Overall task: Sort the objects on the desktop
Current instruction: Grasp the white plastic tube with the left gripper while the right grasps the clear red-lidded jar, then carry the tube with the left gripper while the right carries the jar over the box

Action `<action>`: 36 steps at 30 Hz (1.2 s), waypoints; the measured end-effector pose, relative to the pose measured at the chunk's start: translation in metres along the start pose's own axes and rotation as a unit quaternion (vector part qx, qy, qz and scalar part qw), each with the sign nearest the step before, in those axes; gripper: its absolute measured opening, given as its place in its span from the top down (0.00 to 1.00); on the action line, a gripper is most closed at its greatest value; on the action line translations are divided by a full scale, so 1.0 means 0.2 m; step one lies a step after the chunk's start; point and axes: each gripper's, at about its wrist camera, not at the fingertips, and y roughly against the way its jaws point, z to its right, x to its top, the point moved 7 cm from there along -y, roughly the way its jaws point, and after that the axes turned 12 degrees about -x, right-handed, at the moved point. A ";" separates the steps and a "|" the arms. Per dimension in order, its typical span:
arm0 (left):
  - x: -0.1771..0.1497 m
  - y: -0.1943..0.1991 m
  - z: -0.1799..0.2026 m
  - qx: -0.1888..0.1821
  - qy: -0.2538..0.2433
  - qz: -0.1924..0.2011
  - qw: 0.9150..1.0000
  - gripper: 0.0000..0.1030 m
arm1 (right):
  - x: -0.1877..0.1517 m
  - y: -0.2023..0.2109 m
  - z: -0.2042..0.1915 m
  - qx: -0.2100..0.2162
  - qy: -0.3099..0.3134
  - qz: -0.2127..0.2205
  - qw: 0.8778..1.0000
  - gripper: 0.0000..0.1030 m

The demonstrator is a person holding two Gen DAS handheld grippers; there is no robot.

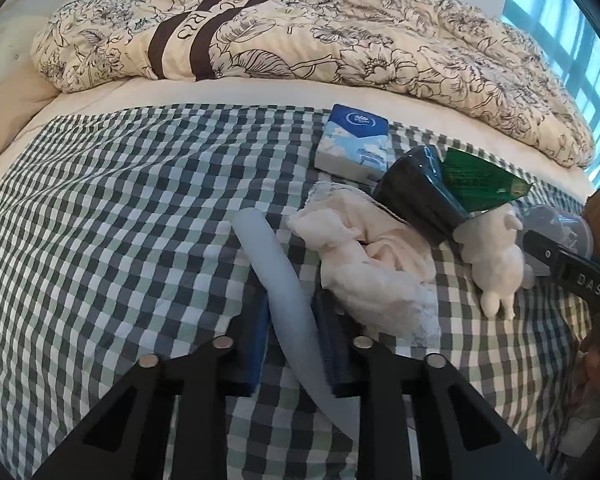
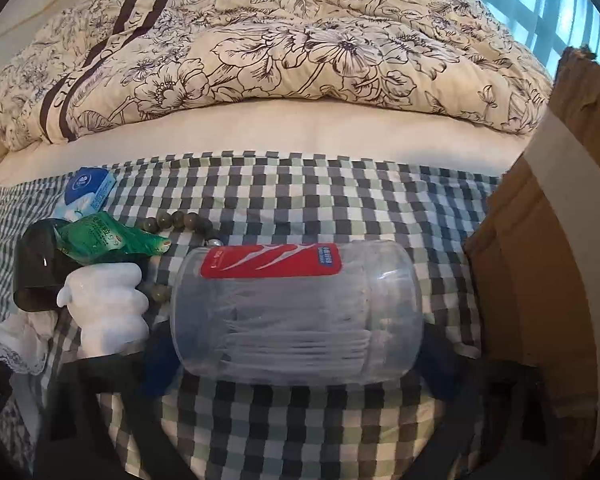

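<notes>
Right gripper (image 2: pixel 296 360): pads at either end of a clear plastic jar (image 2: pixel 296 312) lying on its side, red label on top, packed with thin pale sticks; jaws look closed on it, contact edges blurred. Jar sits at the centre of the right wrist view, on the checked cloth (image 2: pixel 340 200).

Cardboard box (image 2: pixel 540 280) at 3 o'clock, brown, taped flap; inside not visible.

At 9 o'clock of the jar: white lumpy figurine (image 2: pixel 112 304), smooth, touching a dark glossy tapered cup (image 2: pixel 40 272) tipped over; a green crinkled packet (image 2: pixel 104 238) rests on the cup. String of round grey-green beads (image 2: pixel 180 220) at 11 o'clock. Blue-and-white tissue pack (image 2: pixel 88 188) further back.

Left gripper (image 1: pixel 290 348): blue pads either side of a pale, matte, curved tube (image 1: pixel 276 280) lying on the cloth; jaws set apart, narrow gaps visible, not clamped.

Crumpled cream rag (image 1: pixel 372 264) with lacy edge at 1 o'clock of the tube. Floral quilt (image 1: pixel 300 32) at 12 o'clock.
</notes>
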 end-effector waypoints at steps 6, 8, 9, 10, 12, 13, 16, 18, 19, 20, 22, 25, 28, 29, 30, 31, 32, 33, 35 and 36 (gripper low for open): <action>0.01 0.11 0.05 -0.024 -0.013 0.028 0.999 0.88 | -0.03 0.06 0.00 0.009 0.004 0.005 1.000 0.14; 0.02 0.15 0.06 -0.025 -0.017 0.032 0.999 0.88 | -0.05 0.10 0.01 0.013 -0.001 0.009 1.000 0.14; 0.02 0.16 0.06 -0.025 -0.017 0.033 0.999 0.88 | -0.05 0.12 0.02 0.015 -0.003 0.011 1.000 0.14; 0.02 0.18 0.06 -0.023 -0.017 0.035 0.999 0.88 | -0.05 0.15 0.02 0.018 -0.005 0.013 1.000 0.14; 0.02 0.21 0.06 -0.023 -0.018 0.037 0.999 0.88 | -0.06 0.19 0.03 0.023 -0.008 0.017 1.000 0.14; 0.02 0.24 0.07 -0.021 -0.017 0.039 0.999 0.88 | -0.06 0.22 0.03 0.027 -0.009 0.020 0.999 0.14; 0.03 0.31 0.09 -0.019 -0.019 0.049 0.998 0.88 | -0.05 0.31 0.04 0.037 -0.010 0.032 0.999 0.14; 0.04 0.36 0.10 -0.020 -0.022 0.057 0.998 0.88 | -0.03 0.39 0.05 0.042 -0.011 0.044 0.998 0.14; 0.05 0.39 0.12 -0.020 -0.024 0.062 0.998 0.88 | -0.03 0.42 0.05 0.043 -0.012 0.049 0.998 0.14; 0.06 0.42 0.14 -0.019 -0.027 0.067 0.997 0.88 | -0.02 0.46 0.06 0.045 -0.013 0.055 0.997 0.14; 0.07 0.48 0.17 -0.018 -0.033 0.077 0.996 0.88 | -0.01 0.54 0.08 0.051 -0.017 0.067 0.996 0.14; 0.10 0.60 0.23 -0.021 -0.041 0.095 0.994 0.88 | 0.00 0.68 0.12 0.054 -0.024 0.085 0.995 0.14; 0.12 0.70 0.26 -0.023 -0.047 0.110 0.993 0.88 | 0.00 0.80 0.16 0.061 -0.033 0.101 0.992 0.14; 0.12 0.74 0.28 -0.024 -0.050 0.116 0.992 0.88 | 0.01 0.85 0.18 0.063 -0.035 0.107 0.992 0.14; 0.13 0.78 0.30 -0.025 -0.052 0.123 0.991 0.88 | 0.01 0.88 0.19 0.064 -0.036 0.112 0.991 0.14; 0.14 0.83 0.32 -0.026 -0.054 0.130 0.990 0.88 | 0.01 0.93 0.20 0.063 -0.036 0.119 0.990 0.14; 0.14 0.86 0.34 -0.027 -0.057 0.136 0.989 0.88 | 0.01 0.98 0.22 0.063 -0.037 0.126 0.989 0.14; 0.15 0.90 0.36 -0.028 -0.059 0.143 0.988 0.88 | 0.01 1.02 0.23 0.062 -0.039 0.133 0.988 0.14; 0.16 0.98 0.39 -0.034 -0.063 0.156 0.985 0.88 | 0.01 1.11 0.27 0.060 -0.043 0.146 0.986 0.14; 0.16 1.02 0.41 -0.036 -0.065 0.160 0.984 0.88 | 0.01 1.15 0.29 0.060 -0.044 0.151 0.986 0.14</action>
